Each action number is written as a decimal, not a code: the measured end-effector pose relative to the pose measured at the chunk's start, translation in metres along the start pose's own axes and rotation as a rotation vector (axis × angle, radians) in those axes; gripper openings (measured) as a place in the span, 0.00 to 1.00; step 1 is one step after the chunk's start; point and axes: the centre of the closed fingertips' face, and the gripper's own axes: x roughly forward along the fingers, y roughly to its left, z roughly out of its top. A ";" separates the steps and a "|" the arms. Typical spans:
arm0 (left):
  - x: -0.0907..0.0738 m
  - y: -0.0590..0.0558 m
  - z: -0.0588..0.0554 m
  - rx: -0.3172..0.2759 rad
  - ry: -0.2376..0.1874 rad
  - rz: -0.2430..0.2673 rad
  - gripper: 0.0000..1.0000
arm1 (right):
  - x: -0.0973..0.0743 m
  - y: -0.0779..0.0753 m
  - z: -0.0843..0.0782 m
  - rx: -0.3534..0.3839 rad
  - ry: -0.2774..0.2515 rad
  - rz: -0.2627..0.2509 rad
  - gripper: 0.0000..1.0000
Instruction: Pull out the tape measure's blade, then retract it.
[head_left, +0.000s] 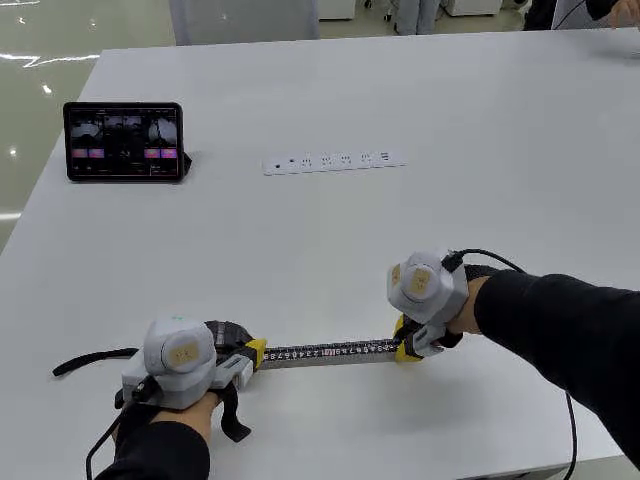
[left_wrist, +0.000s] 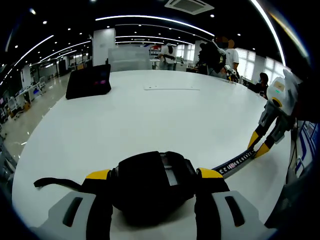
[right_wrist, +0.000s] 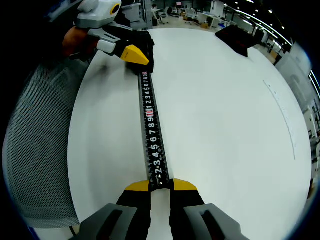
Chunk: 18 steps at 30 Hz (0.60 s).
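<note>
Two tools split the job: the left tool (head_left: 248, 352) is clamped on the tape measure case (left_wrist: 150, 190), steadying it on the counter (head_left: 420, 120) so it cannot slide, while the right tool (right_wrist: 161, 186) is closed on the tip of the blade (head_left: 325, 351). Partly drawn out, the blade lies flat and straight between them.

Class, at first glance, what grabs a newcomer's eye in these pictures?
A tape measure blade stretches between two grippers at the front of the white table. The left gripper clamps the black case; the right gripper pinches the blade's tip. Farther back sit a tablet and a power strip.
</note>
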 end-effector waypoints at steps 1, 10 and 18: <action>0.000 0.000 0.000 0.000 0.001 0.000 0.62 | 0.000 0.000 0.001 -0.002 0.001 0.000 0.09; -0.001 0.000 0.000 0.000 0.003 -0.001 0.63 | 0.001 0.001 0.004 0.001 -0.003 0.004 0.10; -0.001 0.000 0.000 -0.001 0.003 0.000 0.63 | 0.003 0.002 0.008 -0.003 0.000 0.005 0.10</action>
